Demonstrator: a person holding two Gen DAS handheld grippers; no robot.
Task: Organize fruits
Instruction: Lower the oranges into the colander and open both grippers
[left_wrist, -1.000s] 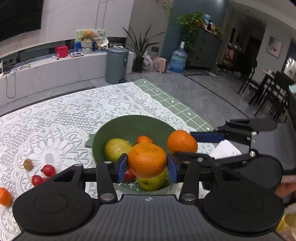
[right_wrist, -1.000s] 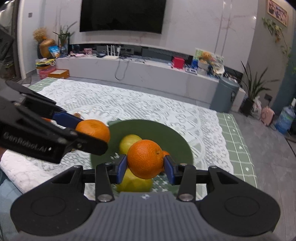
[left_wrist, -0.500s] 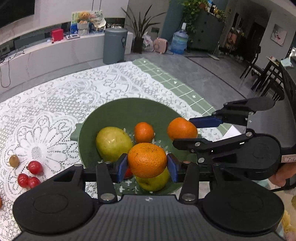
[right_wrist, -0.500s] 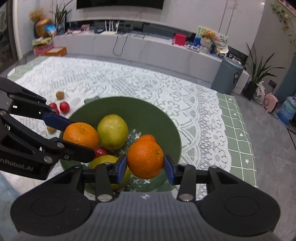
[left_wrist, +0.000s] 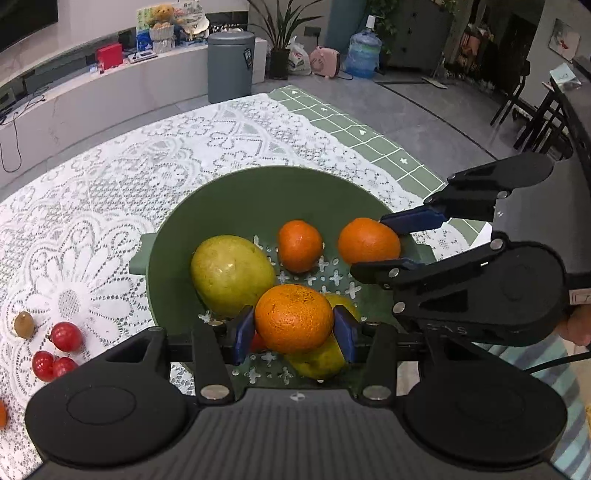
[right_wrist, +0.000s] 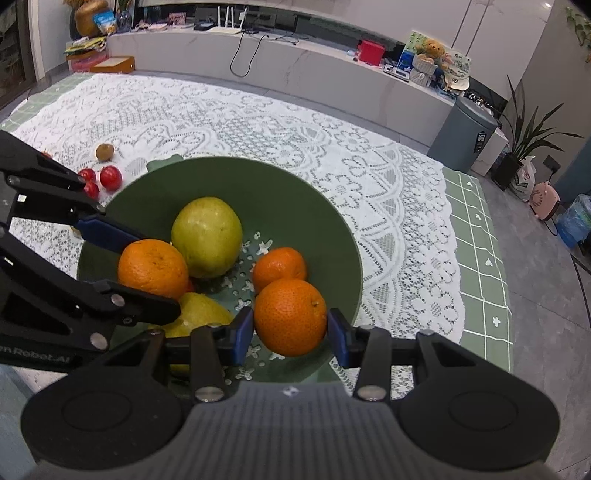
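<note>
Bowl floor: the green bowl (left_wrist: 258, 192) has bare perforated floor only at its middle, between my two held oranges.
Obstacles: a big green fruit (left_wrist: 231, 275), a small orange (left_wrist: 299, 245) and a yellow fruit (right_wrist: 199, 314) crowd the rest.
Far wall: bare.

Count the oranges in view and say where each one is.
4. One sits in the left gripper: the left-held orange. One in the right gripper: the right-held orange. A small orange lies in the green bowl. A cut-off orange lies on the lace cloth. More may be hidden.
</note>
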